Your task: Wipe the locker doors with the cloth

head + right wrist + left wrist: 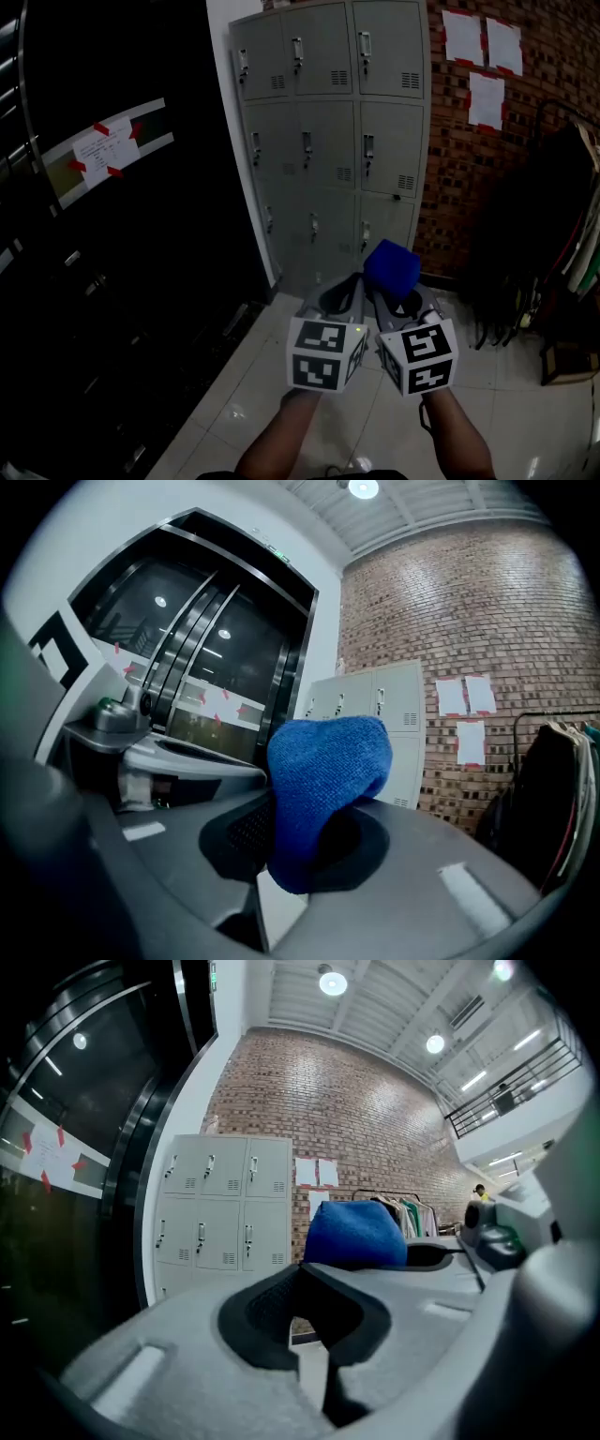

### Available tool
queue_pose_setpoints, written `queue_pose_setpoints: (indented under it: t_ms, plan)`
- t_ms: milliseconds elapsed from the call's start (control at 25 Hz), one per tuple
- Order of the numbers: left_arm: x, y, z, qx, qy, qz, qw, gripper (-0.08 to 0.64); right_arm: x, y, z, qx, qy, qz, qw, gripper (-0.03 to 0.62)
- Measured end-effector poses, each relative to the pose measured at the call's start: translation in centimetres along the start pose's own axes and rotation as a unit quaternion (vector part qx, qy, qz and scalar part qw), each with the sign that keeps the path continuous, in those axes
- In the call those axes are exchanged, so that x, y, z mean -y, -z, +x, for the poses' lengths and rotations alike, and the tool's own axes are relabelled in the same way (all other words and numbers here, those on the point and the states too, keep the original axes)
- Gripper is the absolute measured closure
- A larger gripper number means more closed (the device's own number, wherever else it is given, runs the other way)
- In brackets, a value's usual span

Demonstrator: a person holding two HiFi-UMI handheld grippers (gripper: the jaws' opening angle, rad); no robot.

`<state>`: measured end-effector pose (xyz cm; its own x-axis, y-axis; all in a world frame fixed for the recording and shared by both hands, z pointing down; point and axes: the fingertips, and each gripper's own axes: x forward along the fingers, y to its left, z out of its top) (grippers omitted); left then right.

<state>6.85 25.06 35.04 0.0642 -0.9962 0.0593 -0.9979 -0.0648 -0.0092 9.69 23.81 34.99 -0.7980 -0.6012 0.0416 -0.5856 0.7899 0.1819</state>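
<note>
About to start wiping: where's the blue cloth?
The blue cloth is clamped in the right gripper, low centre in the head view, short of the lockers.

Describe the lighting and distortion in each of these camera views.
Head view: dim, left side almost black, lockers bowed by the wide lens, small glare spots on the floor tiles. Left gripper view: brighter, ceiling lamp flaring, strong fisheye. Right gripper view: cloth sharp, walls curved.

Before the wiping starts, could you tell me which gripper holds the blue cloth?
The right gripper: its jaws are shut on the cloth, while the left gripper has its jaws closed on nothing.
</note>
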Motion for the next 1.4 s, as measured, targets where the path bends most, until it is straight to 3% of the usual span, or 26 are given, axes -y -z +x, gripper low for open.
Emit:
queue_pose_setpoints:
  t_ms: [280, 440, 1160, 1400]
  plan:
    - [-4.3, 0.3, 5.6, -0.008, -0.003, 0.005, 0.9999, 0.557, 2.7, -0.1, 6.5, 0.009, -0.001, 0.008, 1.0, 0.526]
    - [-6.0, -0.5, 10.3, -0.005, -0.001, 0.026, 0.9997, 0.557, 5.5, 0.1, 10.7, 0.019, -0.003, 0.013, 1.0, 0.526]
    - [-11.9, -11.2, 36.4, 0.036, 0.013, 0.055, 0.9977, 0.557, 25.1, -6.6, 30.2, 0.076, -0.013, -0.008, 0.997, 0.526]
    - [-14.7, -13.4, 41.4, 0.045, 0.034, 0.023, 0.9981, 0.557, 28.4, -8.9, 35.2, 0.086, -0.021, -0.025, 0.996, 0.526]
